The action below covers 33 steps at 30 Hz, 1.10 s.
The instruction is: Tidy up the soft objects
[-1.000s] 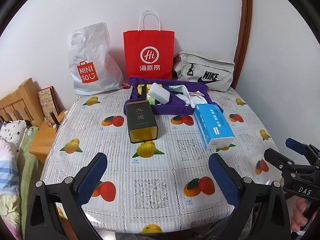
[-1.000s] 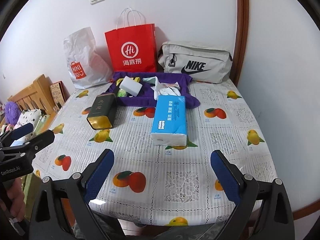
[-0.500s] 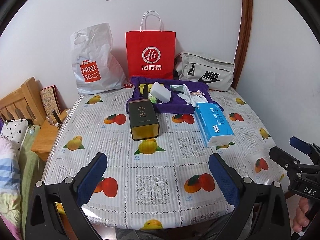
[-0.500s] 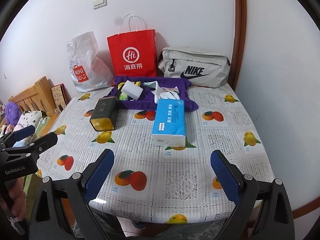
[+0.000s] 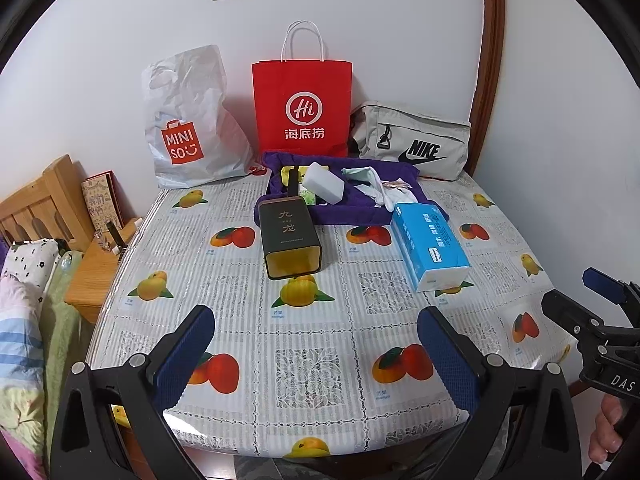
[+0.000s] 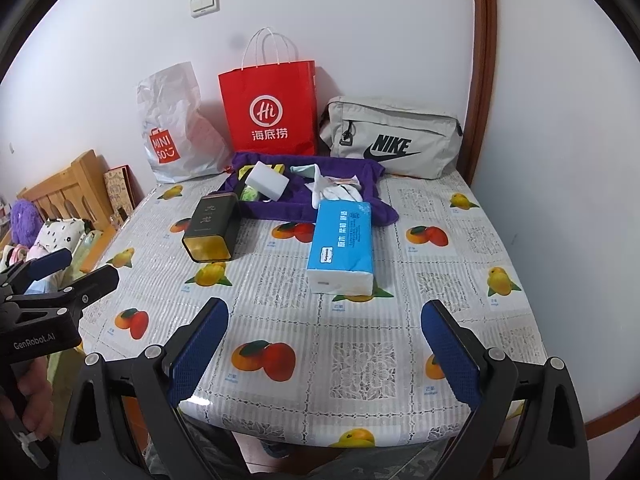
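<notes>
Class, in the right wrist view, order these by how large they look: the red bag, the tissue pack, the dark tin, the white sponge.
Largest to smallest as they look:
1. red bag, although it stands farthest back
2. tissue pack
3. dark tin
4. white sponge
The pack lies nearest the camera, which flatters it.

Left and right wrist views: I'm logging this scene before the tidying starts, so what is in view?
table: one, fruit-print cloth, centre
tissue pack: one, blue, lying right of centre
tin: one, dark with gold end, lying on its side left of centre
purple cloth: one, far middle, holding the items below
white block: one, on the cloth
white gloves: on the cloth, count unclear
red paper bag: one, at the wall
white plastic bag: one, left of it
grey bag: one, right
left gripper: open, empty
right gripper: open, empty
</notes>
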### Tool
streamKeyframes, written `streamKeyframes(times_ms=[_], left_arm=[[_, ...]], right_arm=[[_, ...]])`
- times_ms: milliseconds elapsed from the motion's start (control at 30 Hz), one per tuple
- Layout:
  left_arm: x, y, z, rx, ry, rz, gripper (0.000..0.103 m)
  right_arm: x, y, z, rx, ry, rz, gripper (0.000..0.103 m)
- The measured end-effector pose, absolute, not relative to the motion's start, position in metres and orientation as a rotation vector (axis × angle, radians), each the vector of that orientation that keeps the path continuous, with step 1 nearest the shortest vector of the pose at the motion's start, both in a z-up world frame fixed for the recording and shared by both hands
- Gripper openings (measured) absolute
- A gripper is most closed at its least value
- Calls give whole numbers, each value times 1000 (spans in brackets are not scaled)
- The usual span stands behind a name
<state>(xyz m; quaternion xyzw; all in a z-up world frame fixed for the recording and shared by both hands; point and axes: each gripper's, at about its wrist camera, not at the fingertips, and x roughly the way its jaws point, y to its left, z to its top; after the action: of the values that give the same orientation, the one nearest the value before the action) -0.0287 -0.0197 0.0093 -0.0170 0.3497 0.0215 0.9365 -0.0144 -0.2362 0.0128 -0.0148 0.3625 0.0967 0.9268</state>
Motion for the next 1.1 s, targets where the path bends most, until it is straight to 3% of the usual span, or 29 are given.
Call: streamKeyframes(times_ms=[1100], left_arm=[[-31, -19, 9, -33, 718, 34, 102]], right_arm=[[-17, -236, 16, -24, 735, 200, 96]])
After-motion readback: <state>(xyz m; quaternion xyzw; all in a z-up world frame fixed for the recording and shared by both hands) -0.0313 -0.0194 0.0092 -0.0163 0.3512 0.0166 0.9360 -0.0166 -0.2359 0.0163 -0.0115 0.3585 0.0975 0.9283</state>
